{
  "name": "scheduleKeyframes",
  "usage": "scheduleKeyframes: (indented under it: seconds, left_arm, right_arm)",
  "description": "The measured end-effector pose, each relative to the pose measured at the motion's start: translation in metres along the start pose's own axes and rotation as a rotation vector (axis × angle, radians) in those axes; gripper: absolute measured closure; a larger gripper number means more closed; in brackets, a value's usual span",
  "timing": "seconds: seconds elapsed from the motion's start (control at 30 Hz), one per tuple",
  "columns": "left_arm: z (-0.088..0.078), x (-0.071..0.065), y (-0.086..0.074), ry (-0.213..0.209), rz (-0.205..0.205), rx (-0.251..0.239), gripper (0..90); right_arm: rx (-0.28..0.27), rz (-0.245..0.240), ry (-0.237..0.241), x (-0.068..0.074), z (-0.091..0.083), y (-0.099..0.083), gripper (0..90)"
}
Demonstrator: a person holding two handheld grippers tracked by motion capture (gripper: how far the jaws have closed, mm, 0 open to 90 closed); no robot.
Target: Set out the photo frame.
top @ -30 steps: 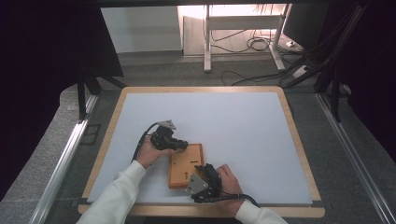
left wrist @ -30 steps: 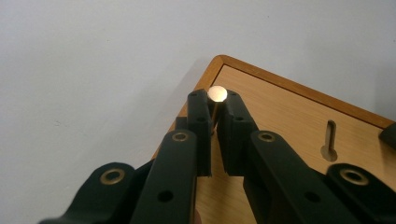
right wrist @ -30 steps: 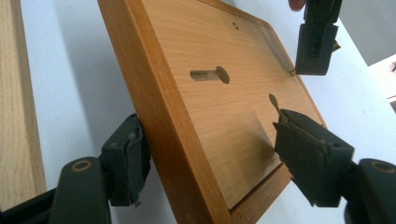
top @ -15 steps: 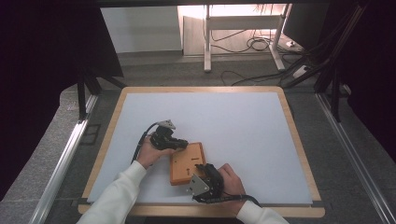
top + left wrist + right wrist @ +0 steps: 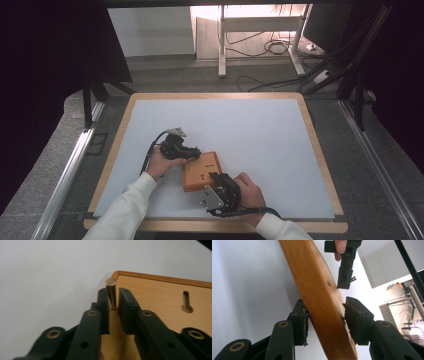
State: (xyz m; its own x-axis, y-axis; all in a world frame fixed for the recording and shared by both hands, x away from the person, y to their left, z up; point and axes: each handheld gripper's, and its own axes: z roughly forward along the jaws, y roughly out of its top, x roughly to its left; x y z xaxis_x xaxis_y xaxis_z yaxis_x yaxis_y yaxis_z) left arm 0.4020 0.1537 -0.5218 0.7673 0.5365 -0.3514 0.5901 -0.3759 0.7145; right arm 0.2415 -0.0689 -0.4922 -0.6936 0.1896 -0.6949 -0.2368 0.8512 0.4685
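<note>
Board: I see the wooden board (image 5: 201, 171) lying on the white mat (image 5: 250, 135), near the front edge, between my two hands.
Pin: a brass pin (image 5: 111, 293) stands upright at the board's far-left corner, in the left gripper view.
Left gripper: my left gripper (image 5: 191, 152) sits over that corner; its jaws have just been opening and now stand narrow on either side of the pin, one pad (image 5: 103, 305) about touching it, the other just apart.
Right gripper: my right gripper (image 5: 216, 177) reaches the board's near edge; its jaws have just been closing, straddling the edge with the left pad on the wood and a slight gap at the right pad (image 5: 354, 317).
Slot: a keyhole slot (image 5: 187, 303) lies right of the pin.
</note>
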Motion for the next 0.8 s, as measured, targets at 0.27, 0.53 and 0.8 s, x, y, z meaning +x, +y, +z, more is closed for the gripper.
scheduleKeyframes:
  seconds: [0.27,0.53,0.8]
  left_arm:
    - [-0.031,-0.001,-0.004,0.115,0.008,-0.108,47.8]
    - [-0.054,-0.003,-0.02,0.201,0.012,-0.148,35.9]
    - [-0.061,-0.008,-0.033,0.228,0.029,-0.127,35.1]
  right_arm:
    - [0.017,-0.062,-0.002,0.003,0.0,0.002,58.7]
    - [0.011,-0.063,-0.02,0.001,-0.003,0.001,61.4]
    - [0.011,-0.074,-0.02,-0.005,-0.004,0.003,62.9]
